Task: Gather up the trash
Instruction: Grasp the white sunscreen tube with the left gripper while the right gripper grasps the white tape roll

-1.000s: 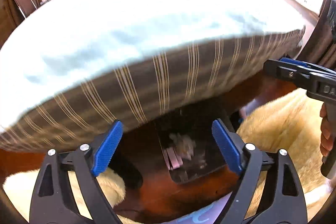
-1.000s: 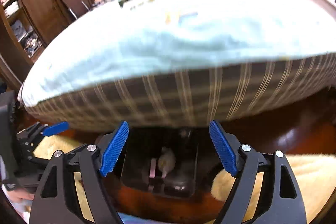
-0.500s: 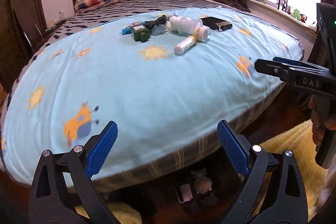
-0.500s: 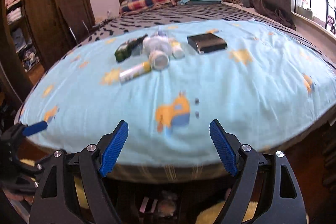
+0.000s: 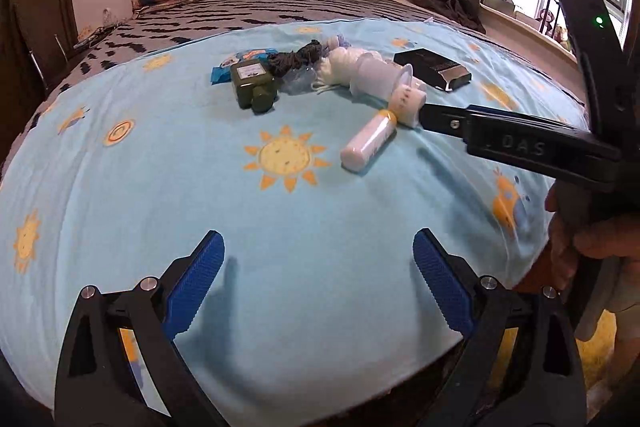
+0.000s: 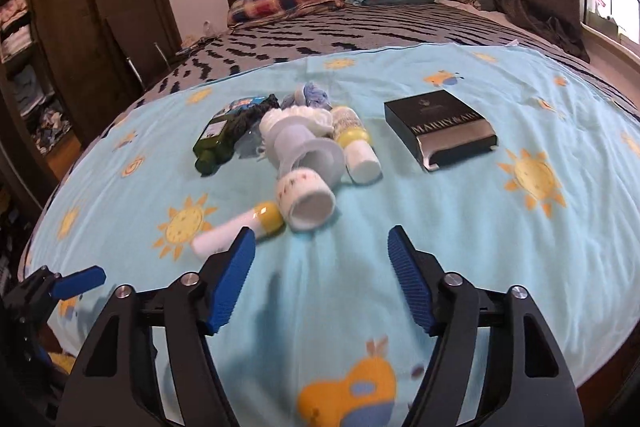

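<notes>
1. The left gripper [image 5: 318,283] hangs over the light-blue sun-print bedsheet [image 5: 168,195] with its jaws spread wide — nothing between them.
2. The right gripper [image 6: 320,267] has just been narrowing its jaws; they stand apart, empty.
3. The trash lies mid-bed in a cluster: a dark green glass bottle [image 6: 214,143], a white paper cup [image 6: 306,197], a white tube with a yellow cap [image 6: 236,229].
4. A black rectangular box [image 6: 438,129] sits apart — to the right.

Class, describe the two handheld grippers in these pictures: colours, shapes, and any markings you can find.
Both the left gripper and the right gripper have black, triangular cut-out arms with silver bolts and ribbed blue pads. Seen from the side, the right one carries raised "DAS" lettering and a green light. No cables or sleeves show.
</notes>
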Demonstrator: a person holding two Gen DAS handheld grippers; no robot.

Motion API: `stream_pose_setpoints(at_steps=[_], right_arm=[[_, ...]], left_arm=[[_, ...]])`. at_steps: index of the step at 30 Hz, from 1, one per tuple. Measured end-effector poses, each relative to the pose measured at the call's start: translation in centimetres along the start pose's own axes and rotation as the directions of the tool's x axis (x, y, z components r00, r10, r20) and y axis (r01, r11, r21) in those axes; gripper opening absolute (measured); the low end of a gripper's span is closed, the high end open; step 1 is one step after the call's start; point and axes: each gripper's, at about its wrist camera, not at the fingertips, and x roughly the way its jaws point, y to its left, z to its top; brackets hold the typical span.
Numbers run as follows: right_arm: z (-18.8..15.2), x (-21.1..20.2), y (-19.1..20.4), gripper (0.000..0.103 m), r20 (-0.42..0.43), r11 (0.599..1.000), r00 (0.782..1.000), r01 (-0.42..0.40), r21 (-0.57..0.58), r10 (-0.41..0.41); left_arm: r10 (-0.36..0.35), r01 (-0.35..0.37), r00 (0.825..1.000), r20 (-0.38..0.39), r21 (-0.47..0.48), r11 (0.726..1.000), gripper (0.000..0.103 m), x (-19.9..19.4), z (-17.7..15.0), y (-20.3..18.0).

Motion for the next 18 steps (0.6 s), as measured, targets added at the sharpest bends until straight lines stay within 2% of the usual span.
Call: stream_pose_setpoints(at_steps=[3, 6, 8, 15, 18], right_arm=[[0.7, 1.6, 0.0, 0.061, -0.027, 1.000, 0.999, -0.025, 0.004, 0.025], [1.1, 2.8, 0.0, 0.052, -0.052, 0.999, 0.998, -0.041, -0.009, 0.040], [1.5, 3.2, 0.1, 0.036, -0.057, 0.998, 0.997, -0.052, -0.024, 0.051], [2.1, 3.3, -0.5, 0.035, -0.037, 0.998, 0.998, -0.051, -0.027, 0.050], [2.1, 2.9, -1.0, 0.035, -0.022, 0.999, 0.998, -0.051, -0.014, 0.051]], left_arm=[[-0.004, 0.004, 1.000, -0.002, 0.006, 1.000, 0.090, 1.0, 0.8, -0.2], [-0.007, 0.007, 1.000, -0.006, 0.013, 1.000, 0.090, 2.1, 1.5, -0.3], [-0.015, 0.015, 1.000, -0.007, 0.014, 1.000, 0.088, 2.6, 1.9, -0.4], [-0.036, 0.036, 0.999, -0.012, 0.029, 0.999, 0.079, 5.2, 3.7, -0.9], [-0.044, 0.045, 0.999, -0.013, 0.027, 0.999, 0.065, 6.1, 4.6, -0.8]])
